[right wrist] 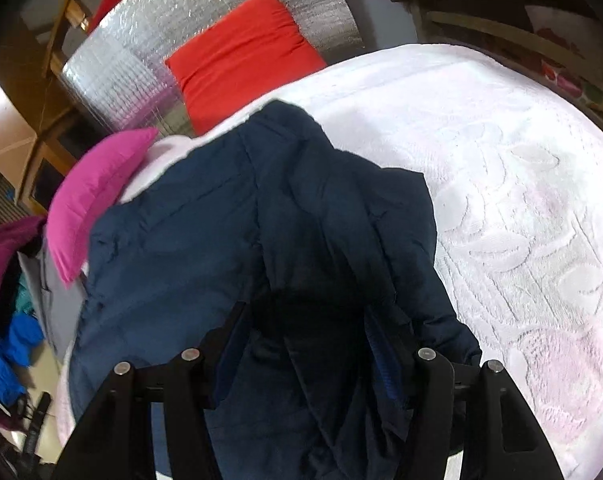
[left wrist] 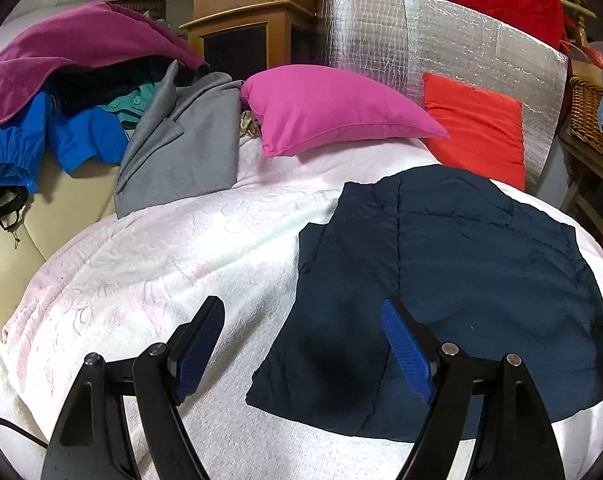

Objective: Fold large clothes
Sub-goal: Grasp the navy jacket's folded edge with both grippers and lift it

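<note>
A navy padded jacket [left wrist: 461, 264] lies spread flat on the white bedspread [left wrist: 173, 256], right of centre in the left wrist view. My left gripper [left wrist: 301, 306] hovers open over the jacket's near left edge, its blue pads [left wrist: 407, 356] bare and nothing between them. In the right wrist view the same jacket [right wrist: 189, 248] fills the middle, with a thick fold of it bunched up between the fingers of my right gripper [right wrist: 305, 312]. The fabric covers most of both pads, and the jaws stand half wide around it.
A pink pillow [left wrist: 333, 108] and a red cushion [left wrist: 477, 128] lean on a silver foil board [left wrist: 381, 28] at the head of the bed. A pile with a grey coat [left wrist: 185, 152], blue and purple clothes lies far left. A wicker basket [left wrist: 589, 116] stands at right.
</note>
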### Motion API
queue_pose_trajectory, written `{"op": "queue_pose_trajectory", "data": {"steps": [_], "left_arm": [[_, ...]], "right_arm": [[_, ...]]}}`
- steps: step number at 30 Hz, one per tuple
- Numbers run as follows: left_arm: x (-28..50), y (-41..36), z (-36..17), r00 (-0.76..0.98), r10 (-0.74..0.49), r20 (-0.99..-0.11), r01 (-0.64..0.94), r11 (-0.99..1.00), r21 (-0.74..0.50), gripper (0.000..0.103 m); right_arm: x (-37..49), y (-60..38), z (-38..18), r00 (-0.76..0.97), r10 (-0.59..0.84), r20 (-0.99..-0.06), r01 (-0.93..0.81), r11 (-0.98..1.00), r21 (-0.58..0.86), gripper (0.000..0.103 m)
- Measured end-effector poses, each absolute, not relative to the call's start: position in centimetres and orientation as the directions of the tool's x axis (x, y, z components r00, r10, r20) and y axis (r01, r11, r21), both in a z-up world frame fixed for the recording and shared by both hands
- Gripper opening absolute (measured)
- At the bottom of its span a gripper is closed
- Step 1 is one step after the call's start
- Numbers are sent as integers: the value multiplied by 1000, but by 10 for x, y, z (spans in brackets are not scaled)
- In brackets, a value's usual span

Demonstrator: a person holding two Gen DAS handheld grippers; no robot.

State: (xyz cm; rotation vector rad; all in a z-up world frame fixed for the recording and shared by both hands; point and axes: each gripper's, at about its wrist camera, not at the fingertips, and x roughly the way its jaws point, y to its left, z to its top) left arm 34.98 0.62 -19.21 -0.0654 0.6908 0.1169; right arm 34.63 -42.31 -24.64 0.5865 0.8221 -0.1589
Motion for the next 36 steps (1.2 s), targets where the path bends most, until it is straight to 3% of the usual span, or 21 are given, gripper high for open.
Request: {"op": "queue_pose_trajectory", "data": {"steps": [8,11,13,20,27,31,36], "left_arm": [[366,15,-202,709,68,-702,-144,988,-50,81],[376,35,-212,671,19,-741,-168,978,-127,81],[381,49,-220,646,-31,-763,-193,960,-202,81],[394,74,-251,564,-261,-783,-226,864,-451,81],[413,67,-266,513,-378,-771,-186,827,-530,85],[425,65,-276,488,-441,-753,-174,796,-579,91],[434,61,-277,473,-502,-724,-162,758,-632,93]], "right_arm": [[319,-423,-219,734,64,-676,316,849,423,63],[313,-444,-218,734,64,-676,343,824,450,72],[309,-461,-225,720,65,-691,384,793,474,72],[326,-495,-267,658,220,-720,419,688,593,73],[347,-500,-296,659,376,-652,370,593,715,83],[357,-506,-300,660,447,-604,321,559,765,99],[369,-497,-299,649,506,-568,243,570,785,103]]}}
